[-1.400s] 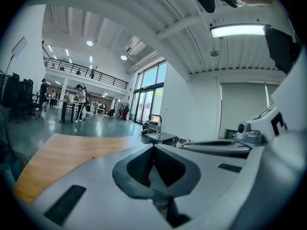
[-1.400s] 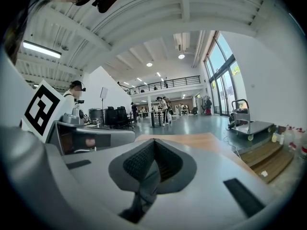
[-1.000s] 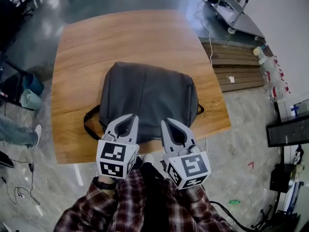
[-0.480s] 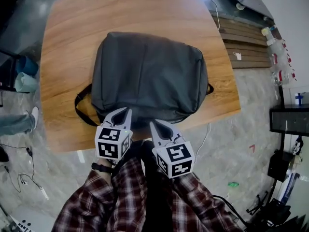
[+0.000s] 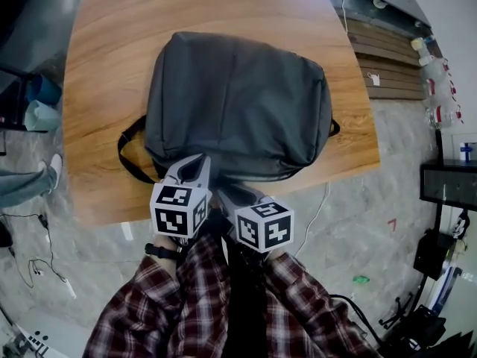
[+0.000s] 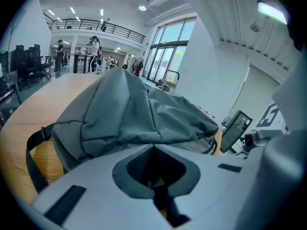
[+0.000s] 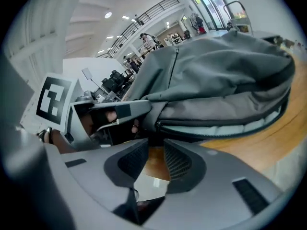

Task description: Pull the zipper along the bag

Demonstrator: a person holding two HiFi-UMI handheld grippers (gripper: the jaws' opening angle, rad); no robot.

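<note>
A wooden table (image 5: pixel 104 66) with rounded corners carries a grey backpack (image 5: pixel 238 103). It lies flat, closer to the near edge than the far edge, and its near end reaches that edge. A black strap (image 5: pixel 128 151) loops from the backpack onto bare wood toward the left edge.

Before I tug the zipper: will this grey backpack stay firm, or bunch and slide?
Likely floppy: the backpack creases and sags, so it may bunch ahead of the zipper. It lies loose on the smooth wooden table, so it could slide unless held.
</note>
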